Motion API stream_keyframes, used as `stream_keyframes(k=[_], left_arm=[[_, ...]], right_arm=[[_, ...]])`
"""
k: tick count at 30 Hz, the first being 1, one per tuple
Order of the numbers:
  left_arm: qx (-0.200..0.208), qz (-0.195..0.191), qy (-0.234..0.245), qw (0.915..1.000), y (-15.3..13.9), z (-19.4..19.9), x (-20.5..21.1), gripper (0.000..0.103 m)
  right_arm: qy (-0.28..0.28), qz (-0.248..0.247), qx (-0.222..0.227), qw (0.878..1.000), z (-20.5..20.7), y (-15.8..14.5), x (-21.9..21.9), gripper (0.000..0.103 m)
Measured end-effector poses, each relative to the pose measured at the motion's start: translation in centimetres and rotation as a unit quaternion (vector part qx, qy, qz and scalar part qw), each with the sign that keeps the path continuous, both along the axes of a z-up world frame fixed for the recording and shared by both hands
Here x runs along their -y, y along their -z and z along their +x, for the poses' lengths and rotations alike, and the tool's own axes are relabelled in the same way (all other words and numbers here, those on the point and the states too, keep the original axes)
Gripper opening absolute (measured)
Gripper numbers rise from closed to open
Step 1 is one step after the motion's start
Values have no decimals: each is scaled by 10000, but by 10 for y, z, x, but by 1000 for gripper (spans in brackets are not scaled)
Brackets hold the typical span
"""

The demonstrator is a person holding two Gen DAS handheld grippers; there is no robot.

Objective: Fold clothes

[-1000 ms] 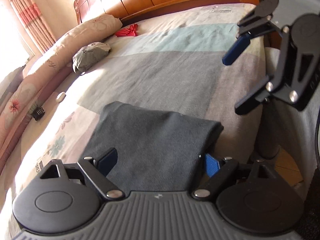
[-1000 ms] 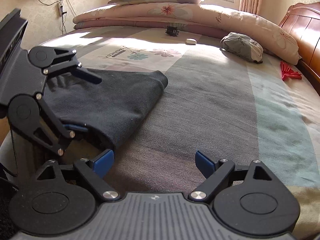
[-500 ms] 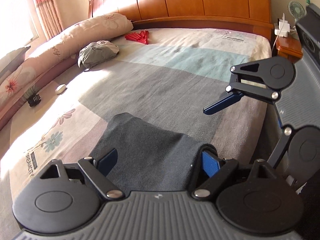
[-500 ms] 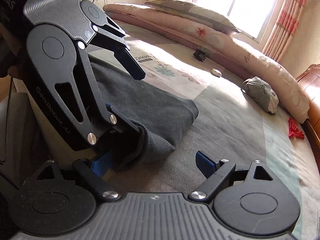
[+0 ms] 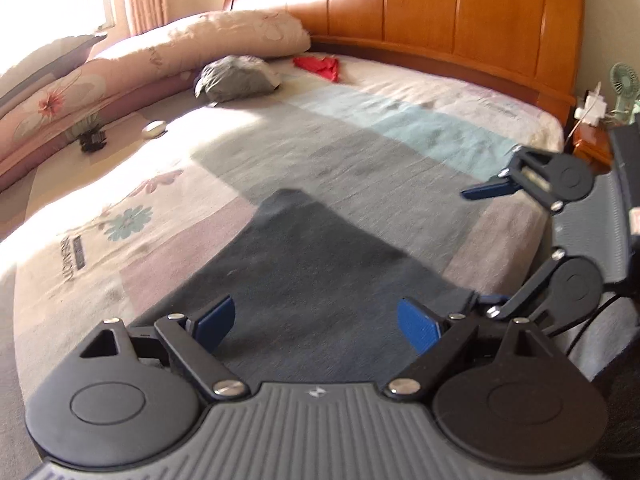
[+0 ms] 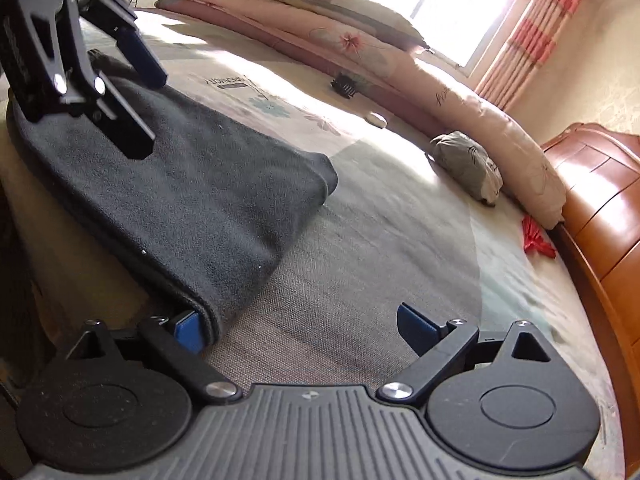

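Note:
A dark grey folded garment lies on the bed near its front edge. My left gripper hovers over the garment's near part, open, with the fabric below its blue pads and nothing pinched. In the right wrist view the same garment stretches away to the left. My right gripper is open and low at the garment's near corner, whose folded edge lies just inside the left pad. Each gripper shows in the other's view: the right gripper and the left gripper, both open.
The patchwork bedspread spreads beyond the garment. A grey bundle, red fabric, a black hair clip and a small white object lie near the rolled quilt. A wooden headboard and a nightstand stand behind.
Both wrists have rolled and the views have swung. The right gripper has sunk to the garment's near corner. The left gripper has shifted over the garment. Both have stayed open.

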State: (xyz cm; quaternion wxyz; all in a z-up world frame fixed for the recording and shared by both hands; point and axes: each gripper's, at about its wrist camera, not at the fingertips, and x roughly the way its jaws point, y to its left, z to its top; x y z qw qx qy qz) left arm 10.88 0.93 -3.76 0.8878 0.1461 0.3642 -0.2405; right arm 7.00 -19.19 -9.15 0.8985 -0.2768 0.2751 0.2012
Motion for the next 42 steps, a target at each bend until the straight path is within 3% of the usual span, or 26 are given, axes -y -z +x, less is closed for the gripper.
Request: stream_keyframes(k=[5,8,12,15,20,23,26,31,36,42], left_arm=[[-232,447,-478,9976,29,2,-26,89],[-168,211,-588,9979,20,-6,-43,89],[123,441,-590,9972,10,-10,-52,89],[52,444,-670,9968,14,-6,-58,89],[-344,-188,-1106,9931,26,3,-80,91],[-295,-172,-1289,9911,26,0,-92,91],[-283,-150,-1370,9901,20,-5,-102,90],[-240,-405,-1100,9928,6,-1,-105,90],[-540,-184,-1099,9923,21,22,-100,90],[-545,-363,-1170,9910,25,37,-115,90]], right_arm=[[-144,92,-235,9996,-7,-15,6,97],[-192,329,-445,9983,-7,-29,14,97],[-390,921,-477,9938,-2,-53,13,97],[-633,1235,-582,9886,9,-60,-3,97],[-793,1593,-1505,9725,32,-31,-26,94],[-664,1661,-2000,9633,44,-7,-28,93],[-588,1725,-2057,9615,44,-10,-20,93],[-563,2045,-1813,9603,65,-38,-21,93],[-741,2198,-1625,9591,96,-48,-42,93],[-531,1942,-1904,9608,127,-13,-61,93]])
